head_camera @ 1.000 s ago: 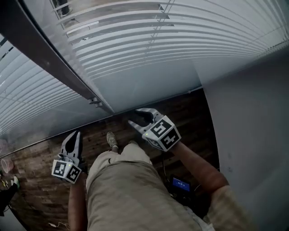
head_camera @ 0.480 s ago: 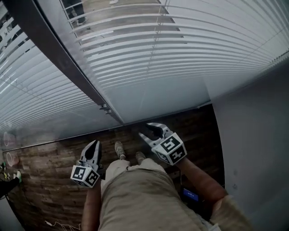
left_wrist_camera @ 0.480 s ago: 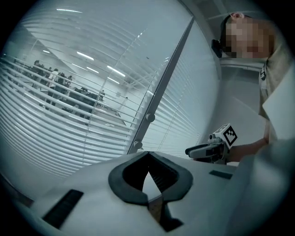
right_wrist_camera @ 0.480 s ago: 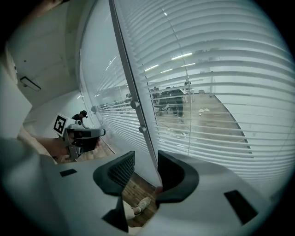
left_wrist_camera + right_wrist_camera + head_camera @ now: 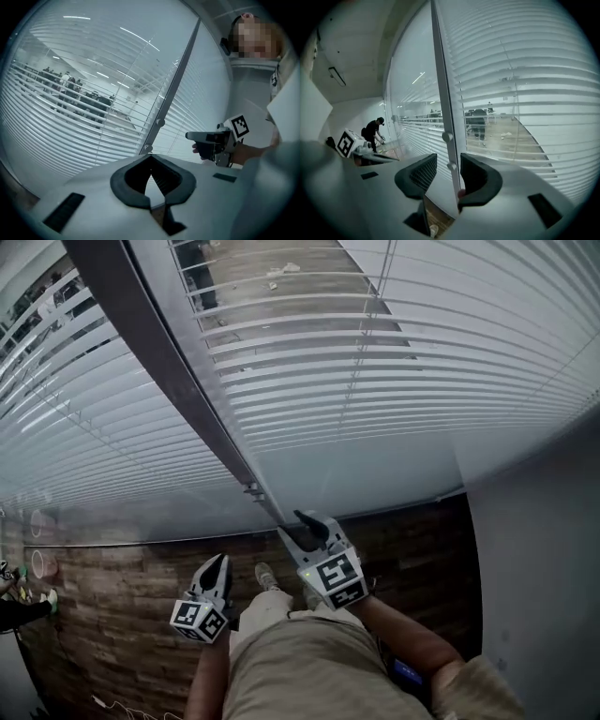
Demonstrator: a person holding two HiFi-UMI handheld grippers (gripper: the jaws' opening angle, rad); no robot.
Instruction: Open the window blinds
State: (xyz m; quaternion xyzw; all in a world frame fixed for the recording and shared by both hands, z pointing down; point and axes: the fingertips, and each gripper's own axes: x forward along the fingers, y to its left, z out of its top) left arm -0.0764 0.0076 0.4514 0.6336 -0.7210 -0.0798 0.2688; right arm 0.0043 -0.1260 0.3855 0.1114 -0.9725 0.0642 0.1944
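Near field, lower centre of the head view: my trousers (image 5: 309, 671) and one shoe (image 5: 265, 576) are standing on the wood-pattern floor (image 5: 122, 615).

I am holding the left gripper (image 5: 218, 563) at the lower left. Its fingers are meeting at the tips and are gripping nothing. Its marker cube (image 5: 199, 622) is showing a black-and-white square pattern.

I am holding the right gripper (image 5: 298, 526) just right of centre, with its fingers standing moderately apart and empty. Its own marker cube (image 5: 335, 576) is carrying a similar square pattern. In the right gripper view the dark window post (image 5: 159, 362) is showing through the gap between the fingers. The pads are not pressing on it.

Far field: the window blinds (image 5: 394, 362) are hanging lowered across the upper half of the frame, on both sides of the post. They are ending above a strip of bare glass. A room beyond is showing between the slats at the upper centre. A plain wall (image 5: 544, 549) is filling the right edge.
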